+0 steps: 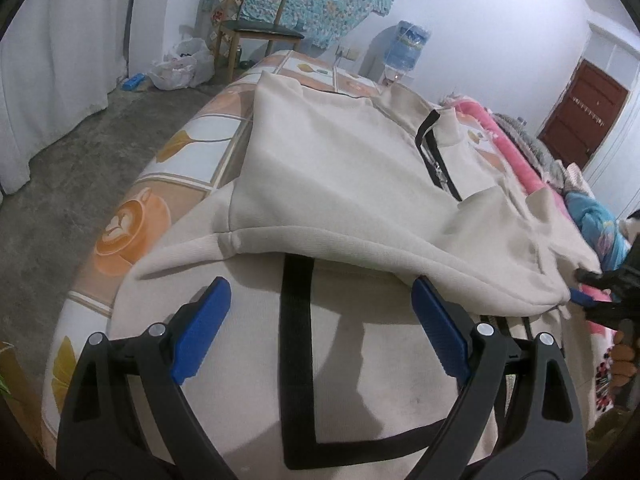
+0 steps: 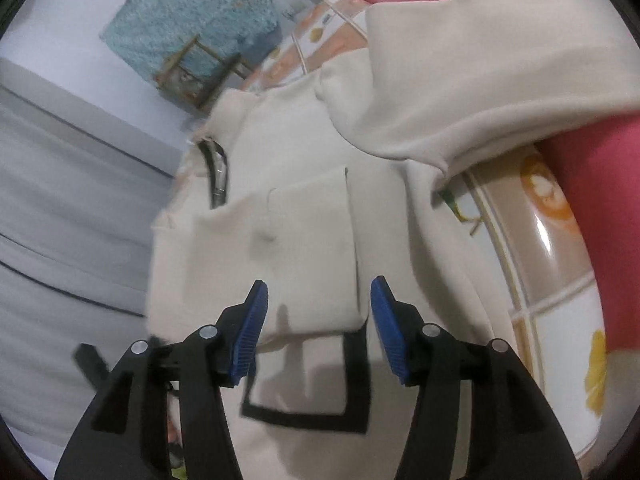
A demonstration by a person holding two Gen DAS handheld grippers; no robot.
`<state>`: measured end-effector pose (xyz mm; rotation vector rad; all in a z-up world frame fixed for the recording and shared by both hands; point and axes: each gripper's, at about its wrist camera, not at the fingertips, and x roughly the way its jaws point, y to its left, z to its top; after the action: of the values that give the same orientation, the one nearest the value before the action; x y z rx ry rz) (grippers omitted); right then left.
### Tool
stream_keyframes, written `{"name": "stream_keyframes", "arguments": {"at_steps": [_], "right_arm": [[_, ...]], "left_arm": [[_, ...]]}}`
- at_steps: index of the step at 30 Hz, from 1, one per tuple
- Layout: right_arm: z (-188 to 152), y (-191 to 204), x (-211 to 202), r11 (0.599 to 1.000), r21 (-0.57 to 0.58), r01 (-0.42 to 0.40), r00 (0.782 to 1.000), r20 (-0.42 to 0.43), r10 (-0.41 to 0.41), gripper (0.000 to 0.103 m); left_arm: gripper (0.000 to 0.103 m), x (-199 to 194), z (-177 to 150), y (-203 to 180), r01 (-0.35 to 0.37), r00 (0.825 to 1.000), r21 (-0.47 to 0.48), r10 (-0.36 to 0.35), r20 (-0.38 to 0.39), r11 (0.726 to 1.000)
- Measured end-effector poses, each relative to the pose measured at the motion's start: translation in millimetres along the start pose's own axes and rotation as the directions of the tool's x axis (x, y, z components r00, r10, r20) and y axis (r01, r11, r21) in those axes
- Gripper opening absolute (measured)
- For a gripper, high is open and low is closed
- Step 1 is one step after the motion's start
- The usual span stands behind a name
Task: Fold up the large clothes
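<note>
— So, going left to right, what do we count?

— One wooden chair (image 1: 256, 20), one water bottle (image 1: 408, 50), one brown door (image 1: 582, 116). One cream garment (image 1: 340, 168) lies folded over on the patterned bed (image 1: 168, 152), reaching its near edge.

— And our jaws?

— We see the left gripper (image 1: 320, 316) spread wide, gripping nothing; the folded hem lies just past its tips. The right gripper (image 2: 318, 328) stands about half open, also empty, above the garment's pocket by the bed's right edge.
</note>
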<state>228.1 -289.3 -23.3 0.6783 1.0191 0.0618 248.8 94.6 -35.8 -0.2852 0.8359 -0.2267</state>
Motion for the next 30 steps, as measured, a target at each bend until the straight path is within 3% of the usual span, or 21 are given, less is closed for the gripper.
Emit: {"name": "stream_keyframes", "arguments": {"at_steps": [3, 4, 5, 11, 19, 22, 25, 26, 28, 30], "right_arm": [[8, 4, 18, 1.000, -0.017, 0.019, 0.999, -0.039, -0.020, 0.050], [7, 3, 19, 1.000, -0.020, 0.021, 0.998, -0.050, -0.022, 0.043], [7, 7, 22, 0.999, -0.042, 0.022, 0.998, -0.057, -0.025, 0.042], [22, 2, 27, 0.996, -0.023, 0.085, 0.996, -0.036, -0.086, 0.042], [27, 20, 36, 0.995, -0.101, 0.016, 0.996, -0.089, -0.025, 0.042], [30, 11, 38, 0.995, -0.067, 0.070, 0.995, -0.065, -0.074, 0.041], [32, 11, 42, 0.995, -0.072, 0.068, 0.996, -0.047, -0.072, 0.041], [31, 16, 43, 0.992, -0.095, 0.087, 0.995, -0.045, -0.092, 0.038], [26, 26, 46, 0.982, -0.151, 0.111, 0.991, -0.058, -0.121, 0.012], [24, 33, 44, 0.974, -0.183, 0.131, 0.988, -0.050, -0.143, 0.007]], "left_arm": [[0.088, -2, 0, 5, 0.025, 1.000, -0.022, -0.025, 0.009, 0.999], [0.088, -3, 0, 6, 0.031, 0.999, -0.027, -0.031, 0.011, 0.999], [0.088, -3, 0, 6, 0.035, 0.999, -0.031, -0.034, 0.013, 0.999], [0.088, -3, 0, 7, 0.034, 0.999, -0.031, -0.033, 0.013, 0.999], [0.088, -3, 0, 8, 0.032, 0.999, -0.029, -0.031, 0.012, 0.999], [0.088, -3, 0, 7, 0.033, 0.999, -0.030, -0.033, 0.012, 0.999], [0.088, -3, 0, 7, 0.031, 0.999, -0.029, -0.031, 0.012, 0.999], [0.088, -3, 0, 7, 0.031, 0.999, -0.029, -0.031, 0.012, 0.999], [0.088, -3, 0, 7, 0.031, 0.999, -0.029, -0.031, 0.012, 0.999], [0.088, -3, 0, 7, 0.031, 0.999, -0.029, -0.031, 0.012, 0.999]]}}
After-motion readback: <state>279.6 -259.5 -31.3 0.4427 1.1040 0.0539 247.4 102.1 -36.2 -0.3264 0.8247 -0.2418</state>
